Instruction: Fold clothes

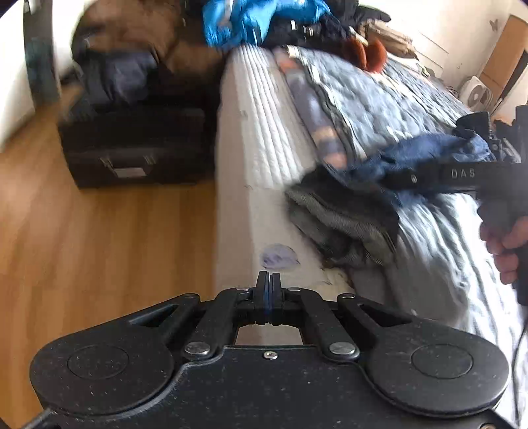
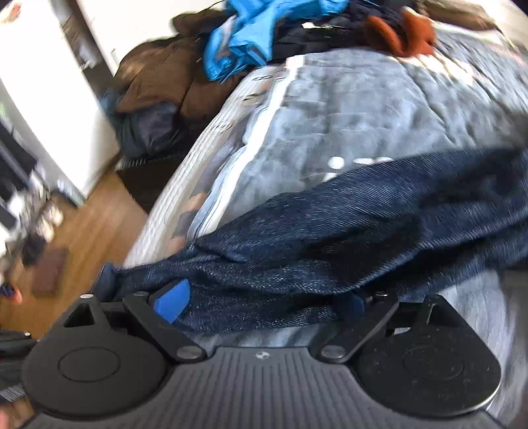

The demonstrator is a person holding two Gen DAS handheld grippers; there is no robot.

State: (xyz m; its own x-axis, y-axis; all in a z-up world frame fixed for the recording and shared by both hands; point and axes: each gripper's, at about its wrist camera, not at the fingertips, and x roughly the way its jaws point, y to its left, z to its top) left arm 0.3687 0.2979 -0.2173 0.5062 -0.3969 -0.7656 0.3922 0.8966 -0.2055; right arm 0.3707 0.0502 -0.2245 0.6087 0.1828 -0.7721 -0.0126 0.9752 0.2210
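Note:
In the left wrist view, dark blue jeans (image 1: 429, 151) lie bunched on the bed's grey-blue blanket (image 1: 379, 95). Beside them, near the mattress edge, sits a folded grey garment (image 1: 343, 224). My left gripper (image 1: 269, 290) is shut with nothing in it and hovers over the mattress corner. A hand (image 1: 505, 244) holds my right gripper (image 1: 406, 178) against the jeans. In the right wrist view, the right gripper (image 2: 262, 300) stands wide open, its blue pads (image 2: 171, 303) far apart. The denim of the jeans (image 2: 346, 237) lies across the gap between them.
Loose clothes are piled at the far end of the bed, among them a bright blue jacket (image 1: 250, 19) and an orange item (image 1: 366, 52). A black case (image 1: 132, 148) stands on the wooden floor (image 1: 99, 247) left of the white mattress side (image 1: 250, 148).

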